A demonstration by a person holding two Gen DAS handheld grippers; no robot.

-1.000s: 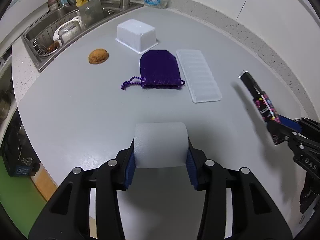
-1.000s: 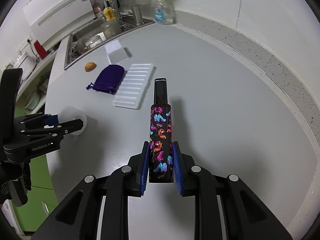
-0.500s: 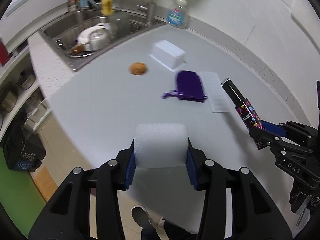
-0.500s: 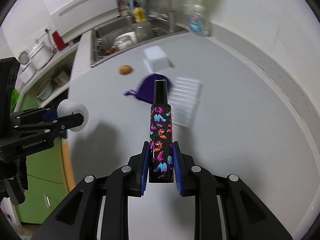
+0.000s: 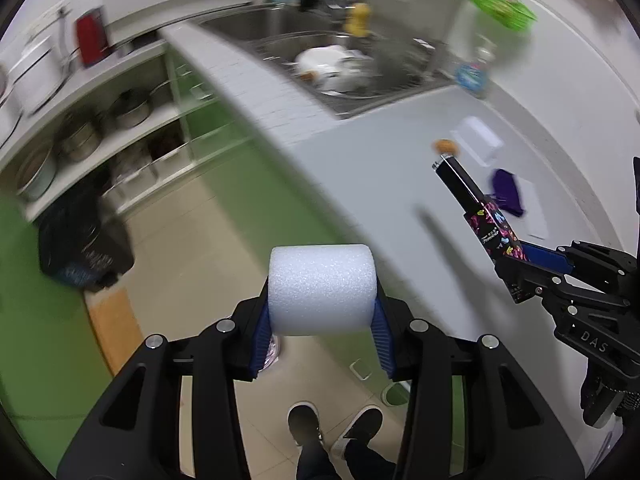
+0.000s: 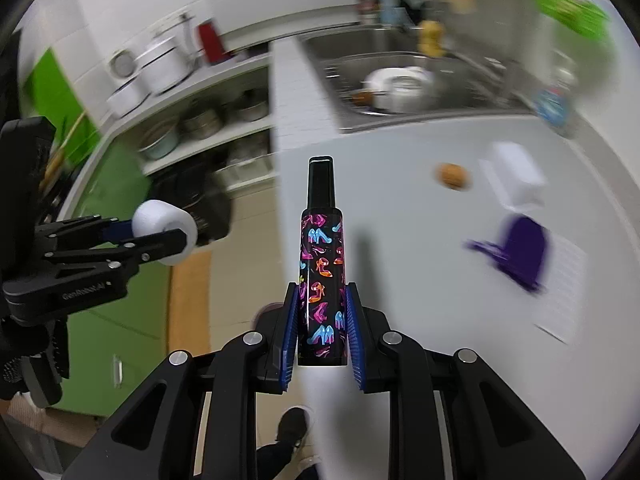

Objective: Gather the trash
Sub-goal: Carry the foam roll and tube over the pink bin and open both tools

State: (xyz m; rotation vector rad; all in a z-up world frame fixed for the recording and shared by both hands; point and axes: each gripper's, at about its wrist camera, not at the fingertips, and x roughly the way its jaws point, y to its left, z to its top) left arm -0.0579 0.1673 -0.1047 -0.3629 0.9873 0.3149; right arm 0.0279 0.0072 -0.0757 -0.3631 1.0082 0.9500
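Note:
My left gripper (image 5: pixel 322 340) is shut on a white foam cylinder (image 5: pixel 322 290), held crosswise between the blue pads, out over the floor beyond the counter edge. It shows too in the right wrist view, where the left gripper (image 6: pixel 160 236) carries the foam cylinder (image 6: pixel 164 226) at the left. My right gripper (image 6: pixel 322 332) is shut on a black bottle with coloured shoe prints (image 6: pixel 322 264), cap pointing away, above the counter's edge. In the left wrist view the right gripper (image 5: pixel 532 270) holds that bottle (image 5: pixel 476 208) at the right.
A grey counter (image 5: pixel 380 200) carries a purple pouch (image 6: pixel 520 256), a white ice tray (image 6: pixel 564 276), a white tub (image 6: pixel 516 180) and a brown lump (image 6: pixel 452 175). A sink (image 5: pixel 352 64) with dishes lies behind. A black bag (image 5: pixel 80 248) stands on the floor by shelves of pots. A person's shoes (image 5: pixel 304 424) are below.
Both grippers have swung left off the counter toward the floor and shelves, rolling as they went. Each keeps its grip; the counter items have slid to the right of view.

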